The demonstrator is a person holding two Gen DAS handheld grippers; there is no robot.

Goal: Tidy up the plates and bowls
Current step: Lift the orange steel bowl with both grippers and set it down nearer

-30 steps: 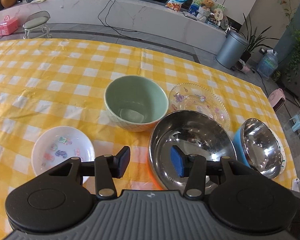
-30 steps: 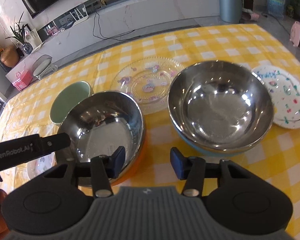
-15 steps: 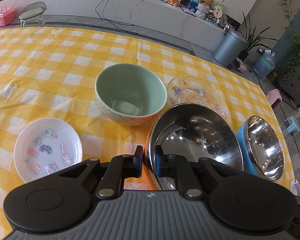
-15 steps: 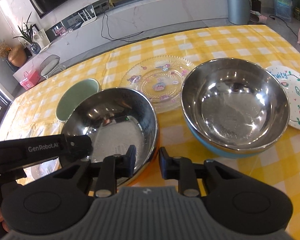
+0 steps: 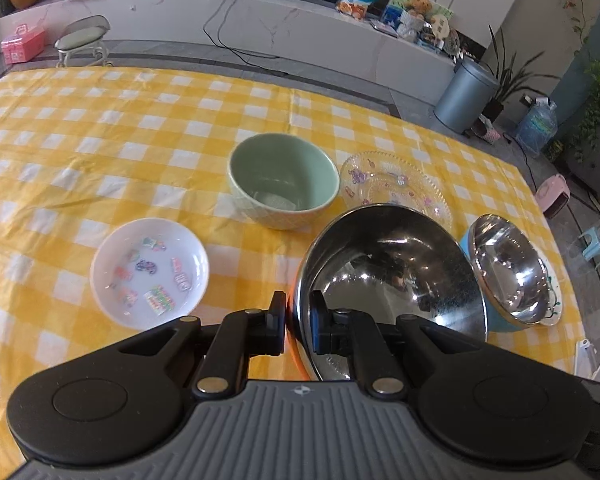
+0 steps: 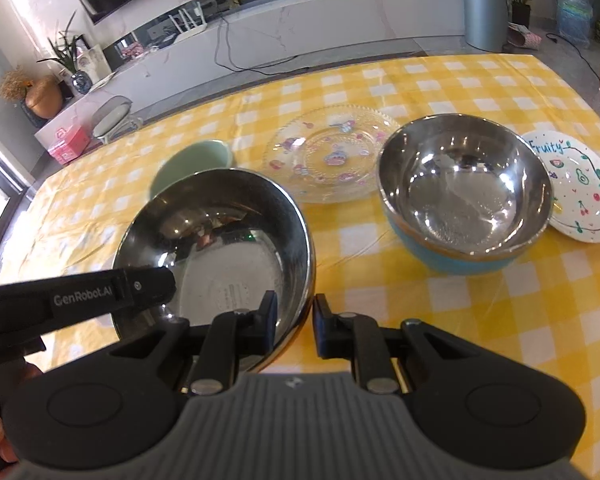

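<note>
A steel bowl with an orange outside (image 5: 388, 272) (image 6: 220, 240) is held off the yellow checked table by both grippers. My left gripper (image 5: 298, 320) is shut on its near left rim. My right gripper (image 6: 295, 324) is shut on its right rim. The bowl tilts in the left wrist view. A steel bowl with a blue outside (image 6: 464, 196) (image 5: 508, 272) stands to the right. A green bowl (image 5: 284, 180) (image 6: 192, 162) stands behind.
A clear glass plate with prints (image 6: 328, 152) (image 5: 396, 184) lies at the back. A small white dish with stickers (image 5: 150, 272) lies at the left. A white "Fruity" plate (image 6: 580, 192) lies partly under the blue bowl at the right. The left gripper's body (image 6: 76, 300) shows in the right wrist view.
Both grippers went from open to shut on the orange-sided steel bowl's rim. The bowl has since risen off the table and tilted.
</note>
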